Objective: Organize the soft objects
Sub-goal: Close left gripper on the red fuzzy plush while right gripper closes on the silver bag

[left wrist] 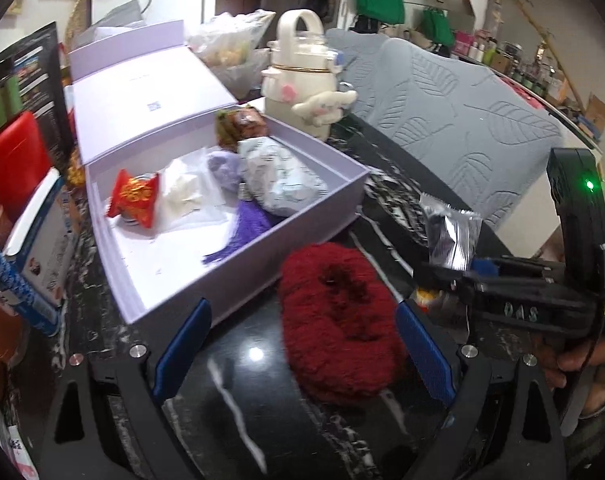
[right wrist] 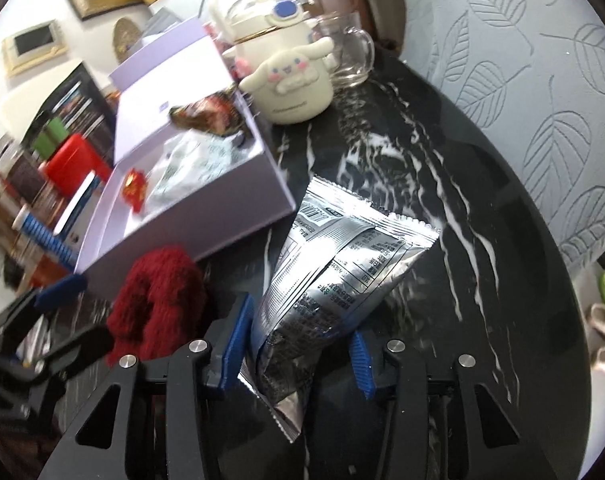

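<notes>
Black marble table [left wrist: 238, 392] with white veins, grey leaf-pattern sofa behind, shelves of clutter along the wall.

Left wrist view: left gripper [left wrist: 302, 356] stood wide apart, pointing down at the table. Red fluffy piece [left wrist: 338, 320] lay between the pads, nearer the right-hand one; contact not clear, no squeeze visible. Lilac box [left wrist: 318, 220] sat open at 11 o'clock from the fluff, already holding a red pouch [left wrist: 136, 198], white tissue, a purple tassel and a pale wrapped bundle [left wrist: 280, 176]. Cream jug [left wrist: 302, 80] stood beyond the box at 12. Right gripper [left wrist: 474, 272] came in from 3 o'clock, foil packet [left wrist: 450, 236] in its tips.

Right wrist view: right gripper [right wrist: 298, 348] was clamped on the foil packet [right wrist: 334, 276], which stuck up and forward toward 12. Pads bit only the lower end. Box [right wrist: 222, 216] at 10 o'clock, red fluff [right wrist: 154, 308] at 9, glass mug [right wrist: 350, 56] beside the jug [right wrist: 282, 68] at 12.

Risks, as judged: slick foil held low could pivot or slide out on the swing toward the box; a wide swing might clip the left gripper working close beside it.
</notes>
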Tool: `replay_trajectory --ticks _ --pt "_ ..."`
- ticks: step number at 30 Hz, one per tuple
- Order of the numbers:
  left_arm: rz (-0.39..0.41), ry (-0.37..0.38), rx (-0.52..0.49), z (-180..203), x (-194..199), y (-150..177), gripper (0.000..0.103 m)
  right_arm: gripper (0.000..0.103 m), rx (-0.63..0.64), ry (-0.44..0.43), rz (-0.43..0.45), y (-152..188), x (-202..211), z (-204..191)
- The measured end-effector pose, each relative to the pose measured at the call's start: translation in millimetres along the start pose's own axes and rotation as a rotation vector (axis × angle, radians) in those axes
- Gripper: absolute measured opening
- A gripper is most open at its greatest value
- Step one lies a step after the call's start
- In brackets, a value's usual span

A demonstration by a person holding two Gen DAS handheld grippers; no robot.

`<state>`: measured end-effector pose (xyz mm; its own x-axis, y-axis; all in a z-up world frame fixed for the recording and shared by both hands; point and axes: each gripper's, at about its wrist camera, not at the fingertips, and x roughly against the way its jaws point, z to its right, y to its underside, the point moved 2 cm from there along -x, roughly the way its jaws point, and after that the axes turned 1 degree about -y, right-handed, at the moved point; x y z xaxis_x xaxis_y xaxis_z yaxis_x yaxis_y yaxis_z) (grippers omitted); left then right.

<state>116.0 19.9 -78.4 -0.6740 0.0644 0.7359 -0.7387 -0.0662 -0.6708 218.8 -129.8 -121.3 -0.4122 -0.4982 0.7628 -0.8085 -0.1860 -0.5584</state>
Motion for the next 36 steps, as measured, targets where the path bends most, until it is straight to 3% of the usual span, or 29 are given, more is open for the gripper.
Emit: replay_trajectory --ticks 5,10,11,14,15,17,24,28,36 --pt "-0.012 0.035 -0.023 14.9 -6.6 2.3 0.095 0.045 0.058 -0.023 -0.052 18.0 13.7 -2.0" --pt "-0.019 0.011 -0.03 20.9 -16.6 3.7 0.095 0.045 0.093 -0.035 -0.093 36.1 29.4 -0.1" --pt "-0.022 0.002 -0.029 21.0 -18.9 3.9 0.095 0.048 0.096 -0.037 -0.096 38.8 31.6 0.7" --pt "-0.046 -0.011 -0.032 21.3 -27.7 4.8 0.095 0.076 0.096 -0.023 -0.098 44.9 37.1 5.3" --pt "-0.053 -0.016 -0.032 21.4 -30.6 4.9 0.095 0.077 0.095 0.002 -0.095 46.0 38.2 6.7" --pt "-0.06 -0.017 -0.03 20.8 -34.9 4.3 0.095 0.077 0.092 0.065 -0.085 48.1 39.5 8.2" --pt "-0.078 -0.025 -0.028 19.2 -48.6 3.0 0.095 0.076 0.076 0.11 0.011 51.5 51.4 7.7" --pt "-0.094 -0.017 -0.032 19.9 -55.0 6.7 0.093 0.067 0.073 0.102 0.032 49.5 54.3 11.5" --pt "-0.116 -0.042 -0.06 24.7 -62.4 8.4 0.065 0.067 0.061 0.094 -0.004 52.0 39.8 10.2"
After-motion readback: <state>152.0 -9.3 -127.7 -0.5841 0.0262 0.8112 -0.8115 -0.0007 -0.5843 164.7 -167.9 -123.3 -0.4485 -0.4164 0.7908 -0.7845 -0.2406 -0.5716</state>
